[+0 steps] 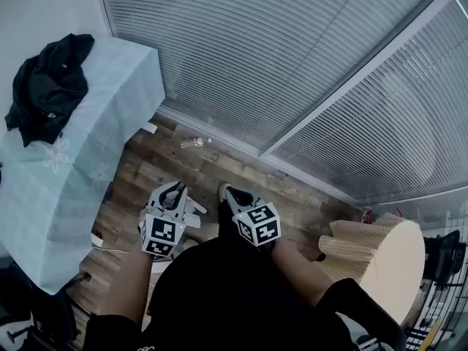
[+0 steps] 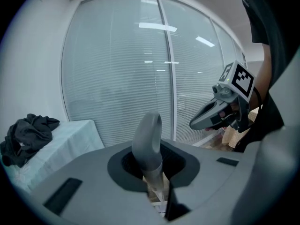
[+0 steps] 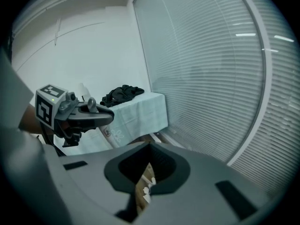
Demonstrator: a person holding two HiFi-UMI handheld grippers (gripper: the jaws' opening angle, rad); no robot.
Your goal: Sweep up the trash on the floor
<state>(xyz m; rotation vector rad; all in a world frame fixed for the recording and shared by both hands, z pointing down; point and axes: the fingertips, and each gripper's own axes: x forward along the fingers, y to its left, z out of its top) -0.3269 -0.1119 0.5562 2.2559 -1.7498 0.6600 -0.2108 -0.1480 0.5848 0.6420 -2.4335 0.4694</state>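
Now our left gripper (image 1: 174, 194) is clamped on a gray handle (image 2: 147, 139). Our right gripper (image 1: 235, 196) is closed, empty. Trash (image 1: 196, 142) lies ahead by the window (image 1: 292, 57), nearer our left.

Closed blinds (image 1: 292, 57) cover the windows above a wood floor (image 1: 219, 170); a cloth-covered table (image 1: 88, 159) stands left.

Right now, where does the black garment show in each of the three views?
Head view: the black garment is at upper left, lying on the cloth-covered table.
Left gripper view: at the far left, on the same table.
Right gripper view: left of centre, on top of the table.
Shared landmark: the window blinds.
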